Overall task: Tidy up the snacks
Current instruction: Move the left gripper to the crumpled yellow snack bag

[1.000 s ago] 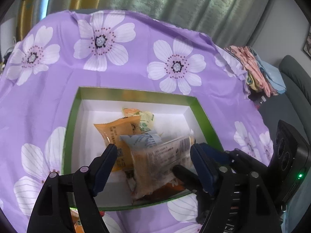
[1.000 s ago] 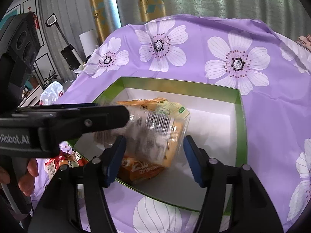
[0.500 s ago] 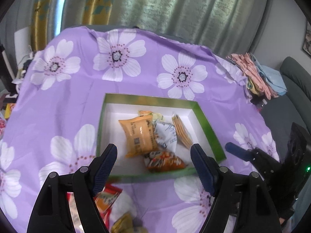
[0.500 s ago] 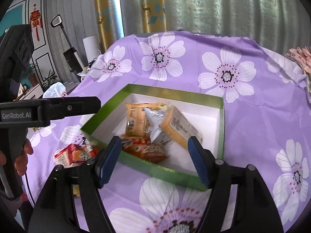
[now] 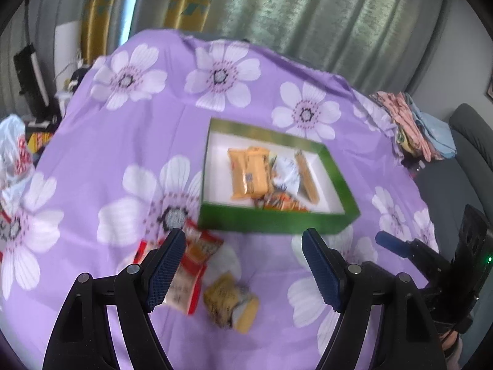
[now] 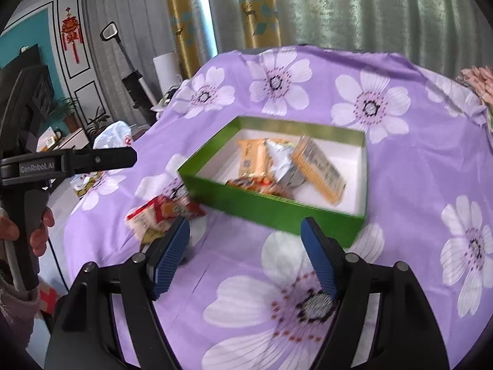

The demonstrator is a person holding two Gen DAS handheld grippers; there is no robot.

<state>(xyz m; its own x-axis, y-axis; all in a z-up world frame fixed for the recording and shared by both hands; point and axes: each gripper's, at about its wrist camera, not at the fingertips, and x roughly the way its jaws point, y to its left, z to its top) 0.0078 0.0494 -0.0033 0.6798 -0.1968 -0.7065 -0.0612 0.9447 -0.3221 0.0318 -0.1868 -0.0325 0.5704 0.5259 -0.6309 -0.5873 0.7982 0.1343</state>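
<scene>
A green box (image 5: 271, 223) (image 6: 265, 206) with a white inside sits on the purple flowered cloth. It holds an orange packet (image 5: 248, 174) (image 6: 252, 157), a silver-white packet (image 5: 286, 174) (image 6: 282, 163), a cracker pack (image 6: 319, 169) and a red-orange packet (image 5: 282, 205). In front of the box, on the cloth, lie a red packet (image 5: 192, 273) (image 6: 160, 212) and a yellow packet (image 5: 231, 306). My left gripper (image 5: 243, 266) is open and empty, above the loose packets. My right gripper (image 6: 245, 254) hangs short of the box; its jaws are opening with nothing between them.
The cloth-covered table (image 5: 123, 141) drops off at its rounded edges. Folded clothes (image 5: 413, 123) lie at the far right edge. A white plastic bag (image 6: 112, 134) and a vacuum stand to the left. A hand (image 6: 18, 231) holds the left gripper's handle.
Both grippers pulled back and up from the box. The clear cracker pack that was between the right jaws now lies in the box. The loose packets came into view.
</scene>
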